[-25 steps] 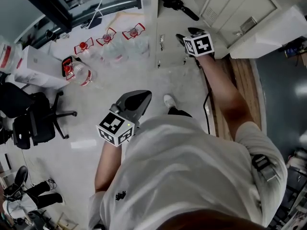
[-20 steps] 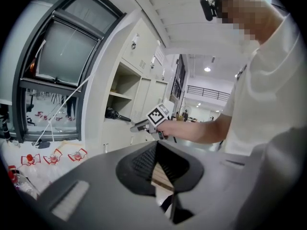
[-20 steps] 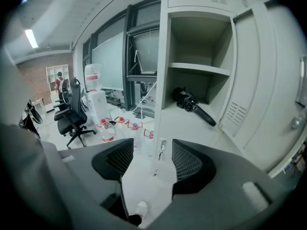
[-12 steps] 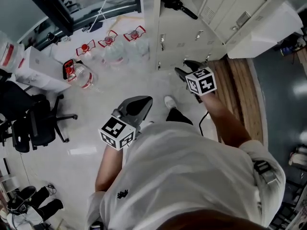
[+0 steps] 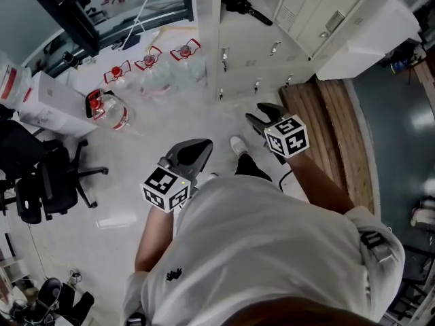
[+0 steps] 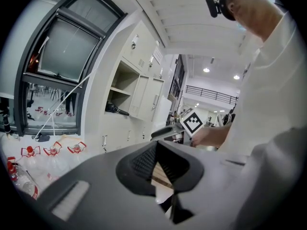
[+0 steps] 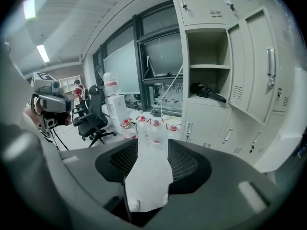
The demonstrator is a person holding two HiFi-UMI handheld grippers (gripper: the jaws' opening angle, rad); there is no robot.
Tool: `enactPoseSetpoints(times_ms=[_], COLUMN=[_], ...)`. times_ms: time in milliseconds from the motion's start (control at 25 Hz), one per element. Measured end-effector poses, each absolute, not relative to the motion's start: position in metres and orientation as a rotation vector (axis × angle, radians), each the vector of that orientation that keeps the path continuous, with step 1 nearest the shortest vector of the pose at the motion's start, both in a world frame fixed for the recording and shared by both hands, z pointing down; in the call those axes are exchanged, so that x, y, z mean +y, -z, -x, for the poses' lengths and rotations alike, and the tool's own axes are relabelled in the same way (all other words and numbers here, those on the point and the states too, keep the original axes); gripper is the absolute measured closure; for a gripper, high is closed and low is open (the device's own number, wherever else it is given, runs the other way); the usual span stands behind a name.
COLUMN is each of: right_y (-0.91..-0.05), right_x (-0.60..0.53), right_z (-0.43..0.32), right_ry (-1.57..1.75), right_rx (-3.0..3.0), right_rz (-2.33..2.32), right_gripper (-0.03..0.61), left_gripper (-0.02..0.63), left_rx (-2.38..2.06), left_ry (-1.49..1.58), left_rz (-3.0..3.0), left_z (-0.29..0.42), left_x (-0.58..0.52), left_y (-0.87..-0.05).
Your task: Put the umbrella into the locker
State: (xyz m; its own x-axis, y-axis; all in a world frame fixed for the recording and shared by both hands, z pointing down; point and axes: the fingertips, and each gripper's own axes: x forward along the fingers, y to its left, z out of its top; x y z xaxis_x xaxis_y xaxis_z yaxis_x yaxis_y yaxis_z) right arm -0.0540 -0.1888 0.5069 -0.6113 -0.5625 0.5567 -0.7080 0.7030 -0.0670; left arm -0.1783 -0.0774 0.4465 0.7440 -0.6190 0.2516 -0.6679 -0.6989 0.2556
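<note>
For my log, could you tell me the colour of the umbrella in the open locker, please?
The umbrella is black, clearest in the right gripper view.

Lockers [image 5: 251, 39]: pale painted sheet metal, smooth, matt. Umbrella [image 5: 246, 7]: black cloth, dull. Floor [image 5: 122, 182]: pale, smooth, faint gloss. Boards [image 5: 326, 117] along the floor's right edge: brown wood, grained. Bottles [image 5: 115, 111]: clear plastic, red caps. Left gripper [image 5: 194, 149], right gripper [image 5: 260, 116]: dark matt plastic, ribbed pads [image 7: 184, 164]. Shirt [image 5: 272, 250]: white cloth
</note>
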Motion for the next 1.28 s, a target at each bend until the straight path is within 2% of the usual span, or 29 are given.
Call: enactPoseSetpoints(times_ms=[1280], right_y=[-0.508], right_x=[-0.148], right_z=[0.087], right_ry=[-0.406], right_rx=[-2.445], right_rz=[-0.816], right_gripper=[0.385], left_gripper=[0.560], left_rx=[-1.047], left_ry=[-0.230], left_rz=[-2.586], left_z=[0.206], left_x=[-0.055], left_y=[-0.453])
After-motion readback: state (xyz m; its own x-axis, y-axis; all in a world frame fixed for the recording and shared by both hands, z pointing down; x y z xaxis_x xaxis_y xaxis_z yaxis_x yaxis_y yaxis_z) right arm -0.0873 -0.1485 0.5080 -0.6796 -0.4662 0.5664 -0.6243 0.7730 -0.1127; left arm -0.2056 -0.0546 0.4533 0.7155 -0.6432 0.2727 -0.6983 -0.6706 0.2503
